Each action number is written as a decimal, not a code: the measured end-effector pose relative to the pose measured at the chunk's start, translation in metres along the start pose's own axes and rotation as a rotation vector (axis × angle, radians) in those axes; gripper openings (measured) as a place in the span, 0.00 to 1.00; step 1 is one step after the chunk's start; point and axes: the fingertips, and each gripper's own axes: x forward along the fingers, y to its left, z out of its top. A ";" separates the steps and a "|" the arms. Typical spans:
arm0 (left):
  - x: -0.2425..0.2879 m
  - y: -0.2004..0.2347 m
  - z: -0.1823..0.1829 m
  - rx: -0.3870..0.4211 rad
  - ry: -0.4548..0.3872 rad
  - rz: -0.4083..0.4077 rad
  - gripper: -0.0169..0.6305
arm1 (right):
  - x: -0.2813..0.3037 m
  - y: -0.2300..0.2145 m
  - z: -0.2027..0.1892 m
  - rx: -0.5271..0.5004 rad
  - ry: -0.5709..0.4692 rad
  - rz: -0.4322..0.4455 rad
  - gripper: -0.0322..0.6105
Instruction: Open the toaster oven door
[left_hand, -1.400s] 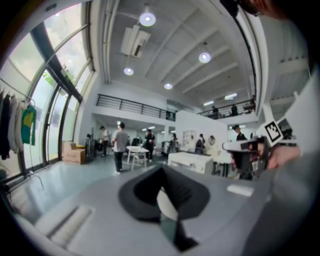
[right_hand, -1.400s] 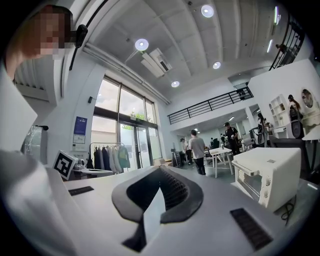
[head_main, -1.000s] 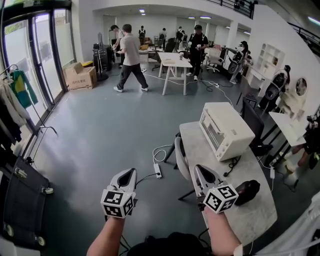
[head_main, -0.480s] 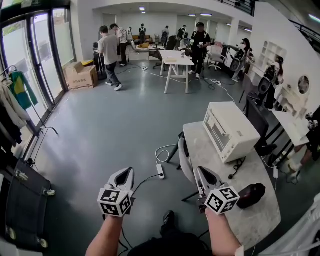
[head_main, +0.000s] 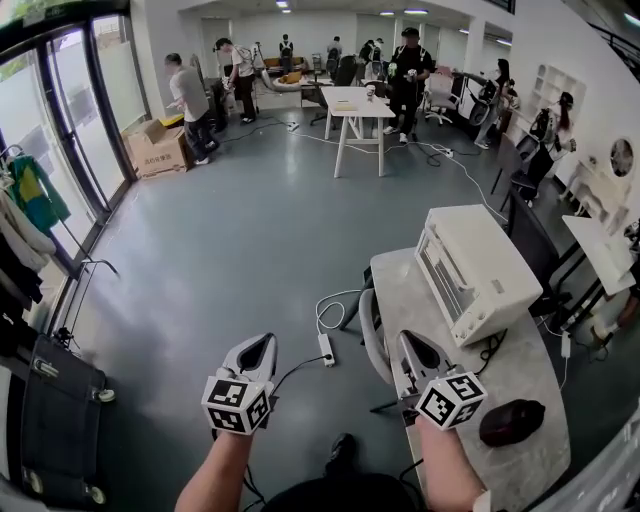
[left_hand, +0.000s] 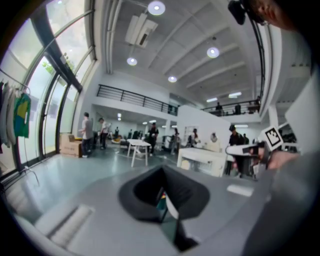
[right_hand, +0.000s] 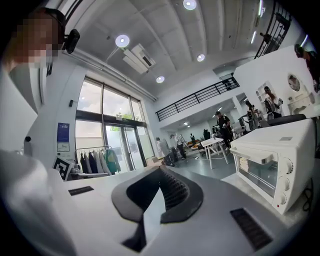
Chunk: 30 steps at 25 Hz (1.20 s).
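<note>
The white toaster oven (head_main: 478, 272) stands on the far end of a pale marble table (head_main: 403, 296), its glass door facing left and closed. In the right gripper view the toaster oven (right_hand: 272, 166) fills the right side, with its door handle (right_hand: 254, 159) along the top of the door and knobs on the right. My right gripper (head_main: 408, 338) hovers over the table's near left edge, well short of the oven, jaws shut and empty. My left gripper (head_main: 266, 340) hangs over the floor to the left of the table, also shut with nothing in it.
A black rounded object (head_main: 512, 422) lies on the table's near end. A grey chair (head_main: 368, 338) sits at the table's left edge, with a power strip (head_main: 326, 349) and cable on the floor. People, a white table (head_main: 358, 100) and a cardboard box (head_main: 160, 150) are far behind.
The table and toaster oven have slid lower and nearer in the head view. A person in the background has walked leftward. Both grippers stay shut and keep their places in the frame.
</note>
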 end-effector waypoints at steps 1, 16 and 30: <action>0.011 0.000 0.003 0.011 0.004 -0.002 0.04 | 0.008 -0.007 0.002 0.005 -0.002 0.003 0.04; 0.130 -0.010 0.040 0.021 -0.010 -0.015 0.04 | 0.062 -0.092 0.039 0.008 -0.012 0.024 0.04; 0.219 -0.040 0.070 0.047 -0.037 -0.164 0.04 | 0.060 -0.153 0.057 0.036 -0.055 -0.090 0.04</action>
